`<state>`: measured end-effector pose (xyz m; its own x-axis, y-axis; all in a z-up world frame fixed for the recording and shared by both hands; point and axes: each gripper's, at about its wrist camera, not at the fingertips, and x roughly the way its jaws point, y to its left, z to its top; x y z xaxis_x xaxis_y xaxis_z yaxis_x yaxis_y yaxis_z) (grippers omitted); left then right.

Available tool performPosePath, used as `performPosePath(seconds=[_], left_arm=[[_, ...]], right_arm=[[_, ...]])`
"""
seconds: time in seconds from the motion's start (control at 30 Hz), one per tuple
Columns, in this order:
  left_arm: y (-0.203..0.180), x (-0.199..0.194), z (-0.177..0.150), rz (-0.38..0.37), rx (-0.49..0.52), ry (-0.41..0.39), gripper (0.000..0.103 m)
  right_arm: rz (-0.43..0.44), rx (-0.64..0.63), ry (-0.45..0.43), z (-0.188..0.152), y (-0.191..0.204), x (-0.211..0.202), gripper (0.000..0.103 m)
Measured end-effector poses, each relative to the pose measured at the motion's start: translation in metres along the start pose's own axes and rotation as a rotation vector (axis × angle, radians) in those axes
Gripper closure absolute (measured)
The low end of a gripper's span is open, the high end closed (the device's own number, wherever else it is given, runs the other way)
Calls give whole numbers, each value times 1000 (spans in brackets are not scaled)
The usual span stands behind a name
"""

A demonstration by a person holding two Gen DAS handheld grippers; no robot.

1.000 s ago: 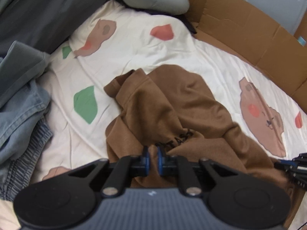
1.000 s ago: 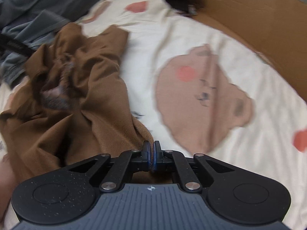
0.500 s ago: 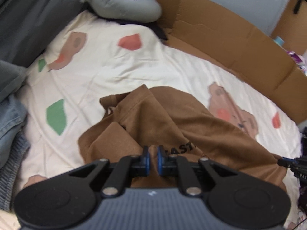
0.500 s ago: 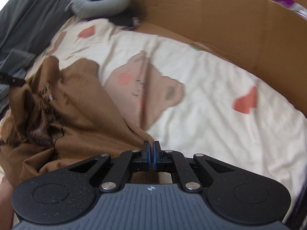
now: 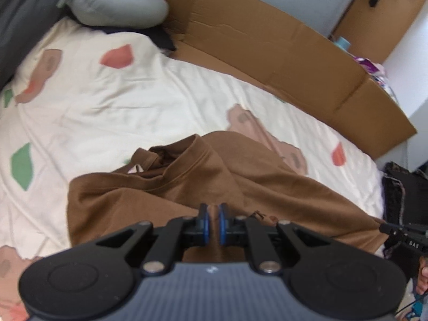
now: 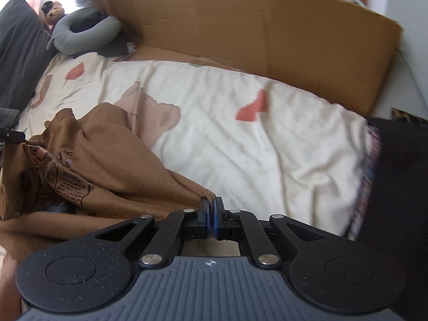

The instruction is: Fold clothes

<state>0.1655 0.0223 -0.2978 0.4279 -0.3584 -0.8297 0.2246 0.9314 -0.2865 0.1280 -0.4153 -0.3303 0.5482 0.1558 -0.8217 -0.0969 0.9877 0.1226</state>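
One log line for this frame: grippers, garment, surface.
left gripper: shut on brown cotton T-shirt | right gripper: shut on shirt edge | shirt bunched, unfolded | cream patterned bedsheet

Brown shirt (image 5: 267, 184) with dark printed text and graphics, cream bedsheet (image 5: 139, 101) patterned with tan bears, coral and green patches, grey neck pillow (image 5: 112, 8), tan cardboard (image 5: 281, 53)

My right gripper (image 6: 211, 218) is pinched tight on an edge of the brown shirt (image 6: 120, 165). The shirt bunches off to my left on the cream bedsheet (image 6: 240, 155), print side partly showing. Cardboard panel (image 6: 267, 34) along the far edge, grey neck pillow (image 6: 83, 30) at far left.
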Motion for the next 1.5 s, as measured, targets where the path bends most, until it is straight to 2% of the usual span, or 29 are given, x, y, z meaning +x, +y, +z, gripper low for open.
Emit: performPosePath(seconds=[0.5,0.73,0.83,0.87,1.13,1.5], left_arm=[[-36,6,-23,-185,65,60,95],[-19,-3,-32,-122,65,94,95],[-7,-12,-33,-83,60,99,95],[-3,-16,-34,-69,59,100,95],[24,-30,-50,-1,37,152,95],[33,-26,-82,27,25,260,95]], right_arm=[[-135,98,26,-38,-43,-50,103],[-88,102,61,-46,-37,-45,98],[-68,104,76,-49,-34,-43,81],[-61,104,81,-50,-33,-42,78],[-21,98,35,-33,-26,-37,78],[15,54,15,-7,-10,-8,77]])
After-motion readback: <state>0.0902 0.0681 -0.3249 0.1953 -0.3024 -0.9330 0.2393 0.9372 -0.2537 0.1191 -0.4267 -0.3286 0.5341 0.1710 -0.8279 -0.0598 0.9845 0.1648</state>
